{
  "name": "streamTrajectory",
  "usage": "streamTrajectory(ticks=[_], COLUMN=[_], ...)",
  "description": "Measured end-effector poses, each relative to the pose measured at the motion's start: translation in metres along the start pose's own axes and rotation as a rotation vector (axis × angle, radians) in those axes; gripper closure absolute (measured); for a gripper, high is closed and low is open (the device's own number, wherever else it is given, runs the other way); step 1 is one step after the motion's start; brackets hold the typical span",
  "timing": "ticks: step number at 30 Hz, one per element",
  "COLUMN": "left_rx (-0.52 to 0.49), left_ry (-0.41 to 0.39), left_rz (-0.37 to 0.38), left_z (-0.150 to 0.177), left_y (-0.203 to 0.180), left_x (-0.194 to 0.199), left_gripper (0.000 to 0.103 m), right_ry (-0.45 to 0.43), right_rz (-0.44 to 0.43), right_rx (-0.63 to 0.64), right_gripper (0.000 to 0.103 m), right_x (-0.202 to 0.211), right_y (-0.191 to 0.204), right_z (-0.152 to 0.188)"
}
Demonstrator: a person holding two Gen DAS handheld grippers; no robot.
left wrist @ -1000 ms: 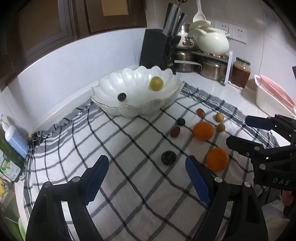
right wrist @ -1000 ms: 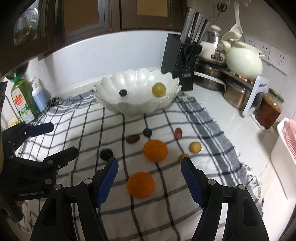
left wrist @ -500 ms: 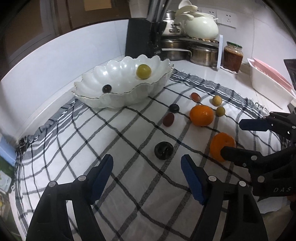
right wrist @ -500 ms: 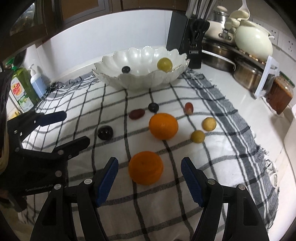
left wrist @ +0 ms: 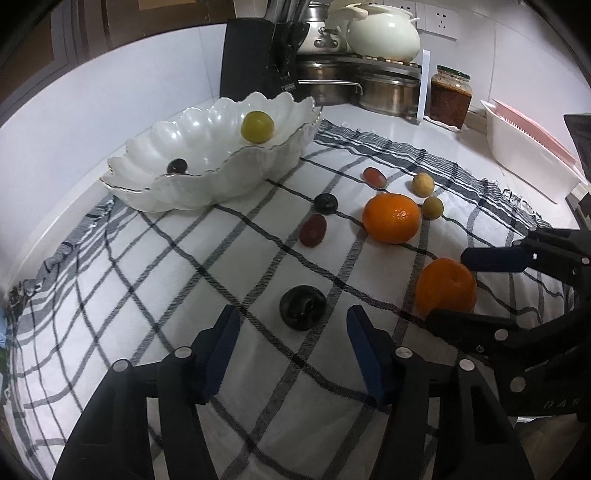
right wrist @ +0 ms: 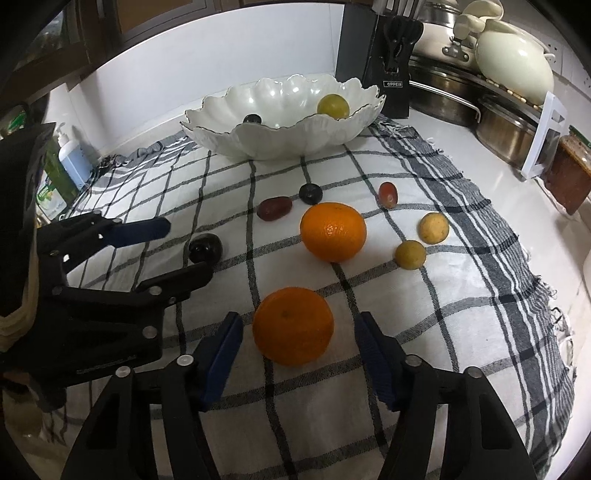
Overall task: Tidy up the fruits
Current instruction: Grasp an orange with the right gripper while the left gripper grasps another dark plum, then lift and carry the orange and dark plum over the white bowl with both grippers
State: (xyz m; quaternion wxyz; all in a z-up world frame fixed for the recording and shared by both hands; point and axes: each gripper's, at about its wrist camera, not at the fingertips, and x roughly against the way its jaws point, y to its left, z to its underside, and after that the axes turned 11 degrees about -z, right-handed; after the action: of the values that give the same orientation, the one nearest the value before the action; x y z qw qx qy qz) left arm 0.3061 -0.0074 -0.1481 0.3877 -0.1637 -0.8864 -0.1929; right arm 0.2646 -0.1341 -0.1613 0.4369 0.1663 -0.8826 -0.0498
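A white scalloped bowl [left wrist: 207, 177] [right wrist: 288, 142] stands at the back of a checked cloth and holds a green fruit [left wrist: 257, 126] and a dark grape [left wrist: 177, 166]. Two oranges, dark plums, red grapes and small yellow fruits lie loose on the cloth. My left gripper [left wrist: 295, 332] is open, with a dark plum [left wrist: 303, 308] just ahead between its fingertips. My right gripper [right wrist: 297, 339] is open, its fingers on either side of the near orange [right wrist: 293, 326]. The far orange [right wrist: 333, 231] lies beyond it.
A knife block [right wrist: 380, 62], steel pots [left wrist: 384, 92], a cream pot [left wrist: 384, 35] and a sauce jar [left wrist: 449, 96] stand at the back. A pink-white rack [left wrist: 532, 155] is on the right. Soap bottles [right wrist: 70, 158] stand on the left.
Both grippers have moved forward and lower toward the cloth. The plum now lies between the left fingertips and the near orange between the right fingers. No fruit has moved.
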Motion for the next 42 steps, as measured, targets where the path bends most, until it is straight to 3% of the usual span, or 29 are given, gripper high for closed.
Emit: streamTrajectory(ticks=[15, 28, 42], left_rx=[0.032, 0.077, 0.131], left_ry=[0.047, 0.036, -0.028], left_rz=[0.024, 0.016, -0.015], left_z=[-0.005, -0.008, -0.014], left_y=[-0.004, 0.000, 0.009], left_x=[-0.019, -0.005, 0.031], left_gripper=[0.073, 0.074, 0.074], right_ry=[0.014, -0.022, -0.103], right_rz=[-0.039, -0.050, -0.044], right_rx=[-0.020, -0.041, -0.017], right_gripper=[0.056, 0.058, 0.058], right_x=[-0.009, 0.000, 0.021], right_y=[-0.004, -0.006, -0.003], right_z=[0.000, -0.004, -0.015])
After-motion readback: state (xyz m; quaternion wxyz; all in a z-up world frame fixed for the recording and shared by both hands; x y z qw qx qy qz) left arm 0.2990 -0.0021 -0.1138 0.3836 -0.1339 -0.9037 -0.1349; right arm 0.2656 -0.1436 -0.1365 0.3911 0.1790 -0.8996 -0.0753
